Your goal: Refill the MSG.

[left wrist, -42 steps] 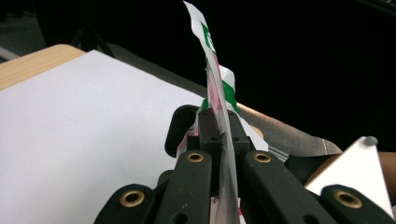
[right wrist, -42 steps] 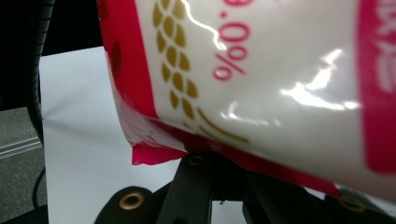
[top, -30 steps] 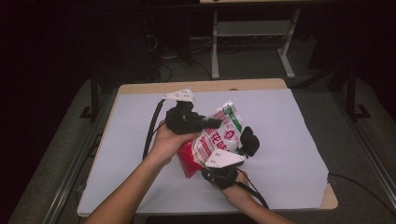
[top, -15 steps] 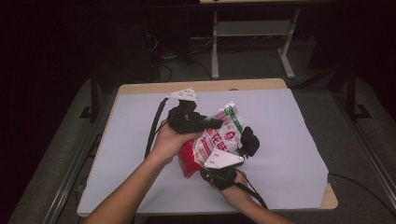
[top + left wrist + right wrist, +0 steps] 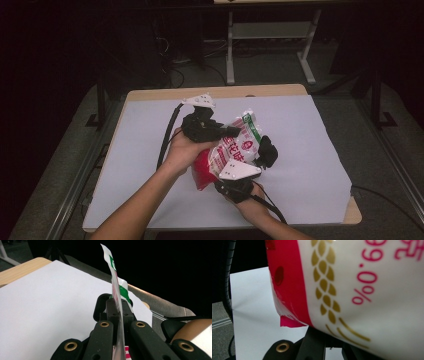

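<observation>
**Bag held between both grippers, nothing shifted**

Since a second ago nothing has moved that we can make out: both hands and the bag sit in the same places over the table in the high view.

We hold a sealed plastic food bag [image 5: 235,150], red at the bottom and white with red print and a green band at the top, lifted off the white sheet [image 5: 310,150] that covers the wooden table [image 5: 260,90]. Our left gripper [image 5: 232,132] is clamped on the bag's thin top seal; in the left gripper view the film [image 5: 117,297] stands edge-on between the closed jaws. Our right gripper [image 5: 265,155] is closed on the bag's side lower down, and its camera looks close up at the red and white wall of the bag [image 5: 352,290] with gold wheat-ear print.

The work looks like pulling the seal open. To do it well, we judge we should keep the left grip on the flat seal strip only, not on the filled part, and pull the two grippers apart slowly, so that the film does not slip or tear sideways and spill.

The bag's long axis runs slantwise in the high view, from the red bottom near us at the lower left up to the green-banded top, which points away and to the right.
</observation>
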A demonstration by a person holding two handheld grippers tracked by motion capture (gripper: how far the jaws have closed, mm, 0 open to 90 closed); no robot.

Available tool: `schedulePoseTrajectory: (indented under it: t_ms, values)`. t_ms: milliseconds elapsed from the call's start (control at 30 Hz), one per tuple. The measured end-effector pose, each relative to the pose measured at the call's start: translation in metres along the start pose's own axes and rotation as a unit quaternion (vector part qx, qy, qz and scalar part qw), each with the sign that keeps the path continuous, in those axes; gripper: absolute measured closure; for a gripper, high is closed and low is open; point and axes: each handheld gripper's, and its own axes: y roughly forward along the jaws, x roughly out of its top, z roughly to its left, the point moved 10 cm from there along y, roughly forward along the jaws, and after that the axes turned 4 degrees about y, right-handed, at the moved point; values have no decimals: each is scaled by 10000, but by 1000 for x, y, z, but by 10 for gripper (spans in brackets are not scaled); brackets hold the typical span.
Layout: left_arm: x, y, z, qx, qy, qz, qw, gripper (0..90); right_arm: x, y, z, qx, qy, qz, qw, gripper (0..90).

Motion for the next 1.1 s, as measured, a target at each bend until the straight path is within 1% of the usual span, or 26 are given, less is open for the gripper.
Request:
schedulePoseTrajectory:
  t_ms: [167,233,433,533,600,633,767,867,900,933,967,1100]
  values:
    - [-1,2,1,-22,-54,44,10000,900,-1,1,0,-40,-4,0,10000,900]
    - [-1,2,1,-30,-88,44,9999,900,-1,1,1,-56,-53,-9,10000,900]
    - [-2,4,2,-41,-93,117,9999,900,-2,2,2,-131,-193,-14,9997,900]
    - [-2,5,1,-57,-88,155,9998,900,-2,3,3,-141,-202,-4,9997,900]
    - [-3,6,1,-69,-92,211,9997,900,-2,3,3,-129,-192,-9,9997,900]
    - [-3,7,1,-69,-117,201,9997,900,-2,3,3,-126,-187,1,9997,900]
    - [-2,9,2,-96,-110,248,9996,900,-3,3,3,-85,-113,10,9999,900]
    - [-1,11,2,-127,-88,270,9995,900,-3,2,2,-97,-95,9,9999,900]
    - [-1,13,2,-138,-109,255,9995,900,-3,3,1,-109,-95,5,9999,900]
    - [-1,13,3,-136,-71,288,9995,900,-4,2,0,-113,-74,14,9999,900]
    - [-1,15,3,-142,-102,275,9995,900,-4,2,0,-111,-46,30,9999,900]
    - [-1,17,6,-110,-107,281,9995,900,-6,3,-2,-129,7,42,9999,900]
